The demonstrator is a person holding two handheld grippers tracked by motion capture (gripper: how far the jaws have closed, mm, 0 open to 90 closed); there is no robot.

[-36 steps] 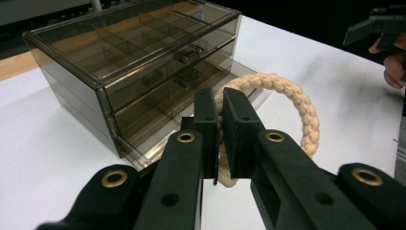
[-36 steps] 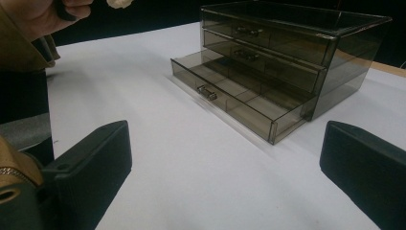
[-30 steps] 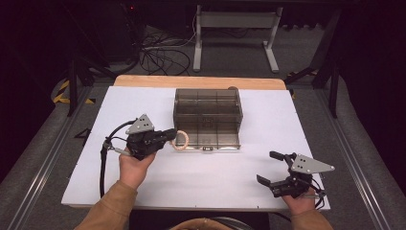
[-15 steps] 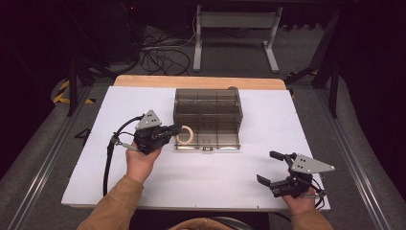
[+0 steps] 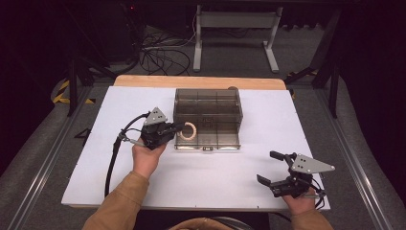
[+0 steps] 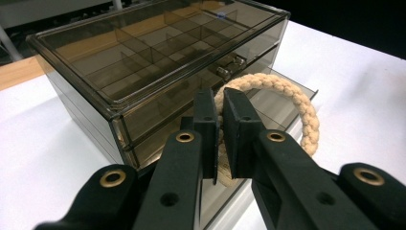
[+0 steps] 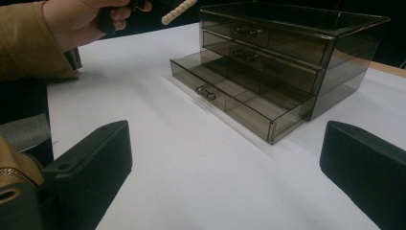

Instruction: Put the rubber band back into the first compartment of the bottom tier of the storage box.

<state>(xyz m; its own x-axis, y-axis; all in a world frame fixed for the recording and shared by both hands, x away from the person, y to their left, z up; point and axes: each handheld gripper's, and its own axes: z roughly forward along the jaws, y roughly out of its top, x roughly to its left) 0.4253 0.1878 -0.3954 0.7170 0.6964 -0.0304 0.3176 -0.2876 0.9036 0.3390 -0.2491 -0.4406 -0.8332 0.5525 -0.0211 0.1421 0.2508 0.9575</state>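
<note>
The left tongs [image 6: 220,120] are clamping a braided rope ring [image 6: 292,103] and, compared with a second ago, are carrying it farther in toward the smoky clear drawer organizer [image 5: 208,103], so the ring is now hanging over the left end of its pulled-out bottom drawer [image 7: 230,98] rather than just beside the box. The right tongs [image 5: 275,167] are sitting in the same spot near the front right of the white bench [image 5: 95,158], jaws spread wide apart and gripping nothing. The open drawer's divided compartments are looking empty.
</note>
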